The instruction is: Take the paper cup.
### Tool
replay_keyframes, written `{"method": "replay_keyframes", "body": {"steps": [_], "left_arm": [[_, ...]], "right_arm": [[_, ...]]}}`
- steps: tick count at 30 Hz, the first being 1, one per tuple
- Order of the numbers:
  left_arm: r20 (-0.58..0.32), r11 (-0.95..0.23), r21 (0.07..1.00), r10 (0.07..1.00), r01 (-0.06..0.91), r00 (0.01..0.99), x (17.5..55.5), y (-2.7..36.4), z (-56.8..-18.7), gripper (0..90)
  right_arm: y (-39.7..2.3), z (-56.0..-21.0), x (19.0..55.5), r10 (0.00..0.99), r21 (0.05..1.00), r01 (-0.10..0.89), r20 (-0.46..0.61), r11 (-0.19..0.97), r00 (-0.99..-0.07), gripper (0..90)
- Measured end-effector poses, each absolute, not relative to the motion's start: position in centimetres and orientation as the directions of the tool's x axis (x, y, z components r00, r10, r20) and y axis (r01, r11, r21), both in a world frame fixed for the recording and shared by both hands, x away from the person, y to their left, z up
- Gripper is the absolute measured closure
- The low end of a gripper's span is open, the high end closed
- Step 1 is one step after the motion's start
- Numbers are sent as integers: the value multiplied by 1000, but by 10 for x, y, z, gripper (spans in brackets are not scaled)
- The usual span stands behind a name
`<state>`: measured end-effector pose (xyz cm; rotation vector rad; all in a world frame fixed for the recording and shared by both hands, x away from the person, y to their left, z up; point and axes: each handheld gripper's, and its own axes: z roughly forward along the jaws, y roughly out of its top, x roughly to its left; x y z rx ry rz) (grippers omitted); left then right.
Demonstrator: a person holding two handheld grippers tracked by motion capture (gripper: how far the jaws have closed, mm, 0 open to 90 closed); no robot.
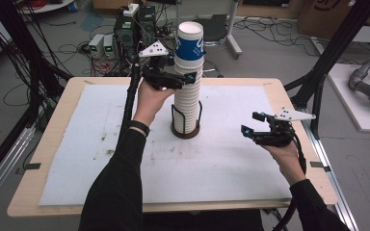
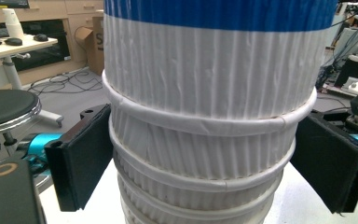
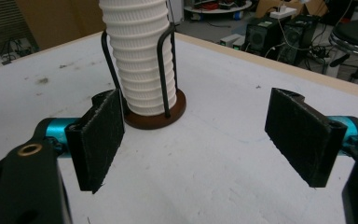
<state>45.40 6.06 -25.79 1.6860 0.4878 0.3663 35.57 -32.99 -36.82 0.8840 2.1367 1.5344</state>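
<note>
The right gripper (image 1: 253,123) hangs low over the white mat (image 1: 221,159) near the person, its jaws spread with nothing between them. Farther off, the left gripper (image 1: 185,78) has its jaws pinched on the upper part of the stack of paper cups (image 1: 189,72), which stands upright in the wire holder (image 1: 185,126) at mid-table.

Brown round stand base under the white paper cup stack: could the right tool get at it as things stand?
Probably yes. The right tool hangs open beside the stack, and bare white table cover lies between it and the base.
</note>
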Motion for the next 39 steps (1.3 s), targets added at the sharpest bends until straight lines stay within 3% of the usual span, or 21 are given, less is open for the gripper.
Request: {"method": "replay_keyframes", "body": {"steps": [17,28,39], "left_arm": [[-33,-123,986,512,111,858,455,60,-259,111],[-35,-121,986,510,112,860,456,61,-259,111],[-32,-123,986,507,109,861,455,61,-259,112]], "right_arm": [[-303,-299,378,627,964,181,18,197,-779,203],[-270,-251,402,585,977,141,20,162,-811,203],[-222,-202,419,538,976,78,-45,204,-842,204]]}}
